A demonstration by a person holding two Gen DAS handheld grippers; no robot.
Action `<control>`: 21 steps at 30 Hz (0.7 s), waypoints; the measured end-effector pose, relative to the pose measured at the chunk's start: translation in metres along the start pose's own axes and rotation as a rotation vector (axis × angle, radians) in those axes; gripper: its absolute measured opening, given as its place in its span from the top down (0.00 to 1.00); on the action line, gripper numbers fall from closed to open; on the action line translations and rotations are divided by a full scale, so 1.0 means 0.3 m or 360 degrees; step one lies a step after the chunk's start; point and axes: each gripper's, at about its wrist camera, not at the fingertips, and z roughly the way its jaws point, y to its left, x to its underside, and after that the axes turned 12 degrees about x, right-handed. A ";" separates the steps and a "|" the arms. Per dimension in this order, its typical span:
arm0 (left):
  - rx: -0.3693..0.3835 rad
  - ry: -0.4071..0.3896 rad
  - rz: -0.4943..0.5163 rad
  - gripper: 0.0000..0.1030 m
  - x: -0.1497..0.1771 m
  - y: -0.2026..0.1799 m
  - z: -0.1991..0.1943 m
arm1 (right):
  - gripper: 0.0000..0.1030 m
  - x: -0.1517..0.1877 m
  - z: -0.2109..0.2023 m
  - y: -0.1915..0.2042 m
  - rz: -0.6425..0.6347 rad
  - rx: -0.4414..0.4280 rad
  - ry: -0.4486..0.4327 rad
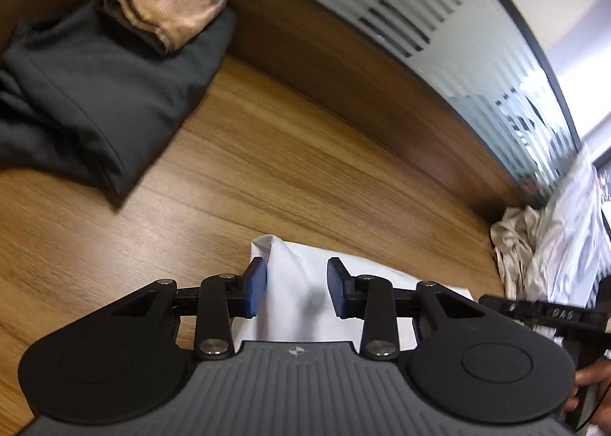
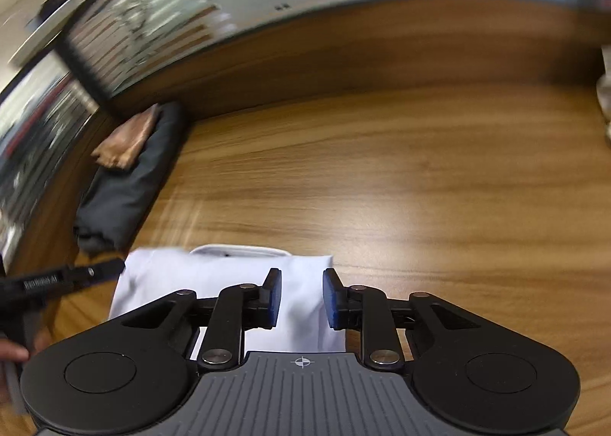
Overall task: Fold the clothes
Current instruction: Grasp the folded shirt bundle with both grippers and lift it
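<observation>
A folded white garment (image 1: 294,256) lies on the wooden table (image 1: 305,168) near its front edge. My left gripper (image 1: 297,289) hovers over the garment's left part, its blue pads apart with white cloth showing below the gap. In the right wrist view the same white garment (image 2: 172,275) shows its collar (image 2: 236,250) at the far side. My right gripper (image 2: 301,298) stands over its right part, with the pads apart and not pressing on the fabric. Both wrist views are blurred.
A folded dark grey garment (image 1: 95,92) with a folded tan cloth (image 1: 160,8) on top sits at the back left. Crumpled light clothes (image 1: 553,237) are piled at the right. A low wooden wall (image 1: 343,61) with frosted glass above it borders the table.
</observation>
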 end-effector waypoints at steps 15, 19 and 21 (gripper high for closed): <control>0.0244 -0.0221 -0.0555 0.97 0.020 0.119 -0.008 | 0.96 0.039 0.113 -0.148 0.0529 -0.0190 0.0157; 0.0242 -0.0215 -0.0561 0.93 0.003 0.133 -0.024 | 0.93 0.040 0.106 -0.141 0.0482 -0.0182 0.0132; 0.0211 -0.0210 -0.0490 0.79 -0.006 0.128 -0.052 | 0.85 0.035 0.077 -0.129 0.0363 -0.0143 0.0088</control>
